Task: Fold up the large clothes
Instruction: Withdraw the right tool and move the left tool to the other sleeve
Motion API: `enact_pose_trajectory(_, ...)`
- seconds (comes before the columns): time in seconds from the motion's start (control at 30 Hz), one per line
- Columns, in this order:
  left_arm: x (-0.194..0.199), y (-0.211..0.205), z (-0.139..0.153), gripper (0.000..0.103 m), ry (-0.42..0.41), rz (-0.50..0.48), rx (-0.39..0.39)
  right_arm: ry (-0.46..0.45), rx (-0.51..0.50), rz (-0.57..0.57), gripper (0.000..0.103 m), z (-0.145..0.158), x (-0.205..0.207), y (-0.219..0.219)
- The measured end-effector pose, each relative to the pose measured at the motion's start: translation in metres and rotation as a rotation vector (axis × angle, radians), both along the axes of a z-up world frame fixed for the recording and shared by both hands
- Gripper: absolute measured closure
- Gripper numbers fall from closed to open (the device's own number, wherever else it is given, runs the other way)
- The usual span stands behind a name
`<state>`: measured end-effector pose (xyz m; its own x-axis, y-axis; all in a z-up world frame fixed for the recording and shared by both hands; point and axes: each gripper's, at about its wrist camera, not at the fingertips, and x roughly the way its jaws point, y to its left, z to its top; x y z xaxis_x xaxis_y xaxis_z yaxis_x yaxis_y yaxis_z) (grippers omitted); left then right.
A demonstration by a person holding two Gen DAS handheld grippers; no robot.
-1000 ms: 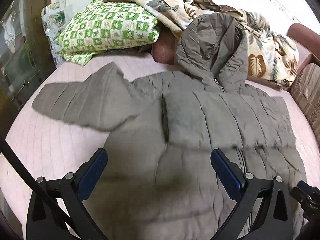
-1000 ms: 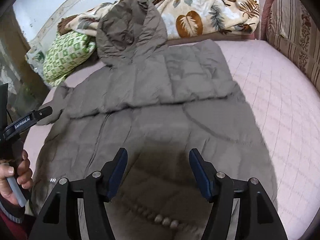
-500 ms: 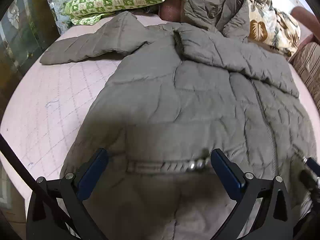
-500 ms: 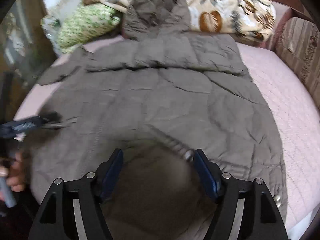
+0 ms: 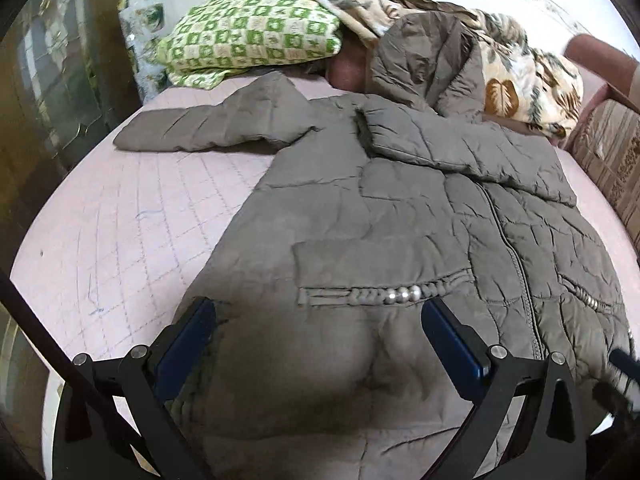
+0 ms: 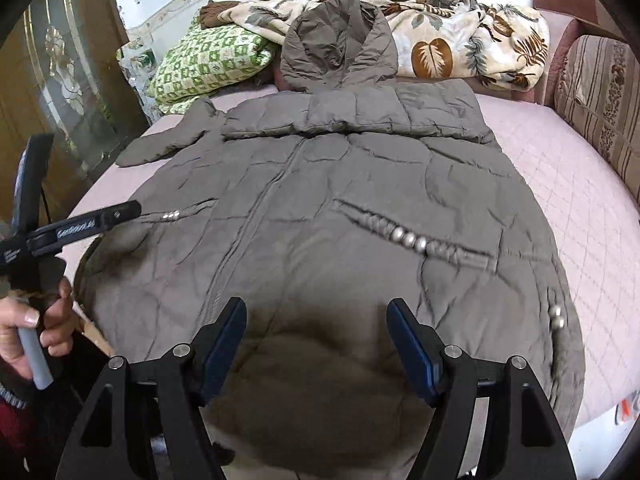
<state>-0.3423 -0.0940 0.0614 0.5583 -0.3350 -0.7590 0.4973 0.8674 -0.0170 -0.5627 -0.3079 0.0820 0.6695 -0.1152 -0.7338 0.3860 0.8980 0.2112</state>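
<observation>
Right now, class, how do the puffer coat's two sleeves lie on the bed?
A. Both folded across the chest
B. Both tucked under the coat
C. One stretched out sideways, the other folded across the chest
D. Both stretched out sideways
C: one sleeve lies stretched out on the bed, the other is folded across the coat below the hood.

The jacket's (image 6: 320, 208) hem runs out of the bottom edge in both views, dark in shadow. Its hood (image 5: 420, 60) hides part of the leaf-print blanket (image 5: 520, 80). The right gripper (image 5: 624, 364) shows only as a blurred sliver at the left view's edge.
</observation>
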Motion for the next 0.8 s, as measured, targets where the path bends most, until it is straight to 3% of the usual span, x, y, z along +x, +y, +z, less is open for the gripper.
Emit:
enact_pose_trajectory(0.43,0.008,0.042,0.033,0.000,-0.034,0.077,-0.117,-0.061,-0.035,0.049,0.026,0.037,-0.011,0.038)
enact_pose_trajectory(0.67,0.037,0.077,0.054,0.000,-0.053,0.184,-0.145,-0.106,-0.088,0.097,0.026,0.068,0.005,0.038)
enact_pose_trajectory(0.8,0.055,0.093,0.055,0.000,-0.069,0.240,-0.118,-0.120,-0.086,0.100,0.026,0.074,0.025,0.022)
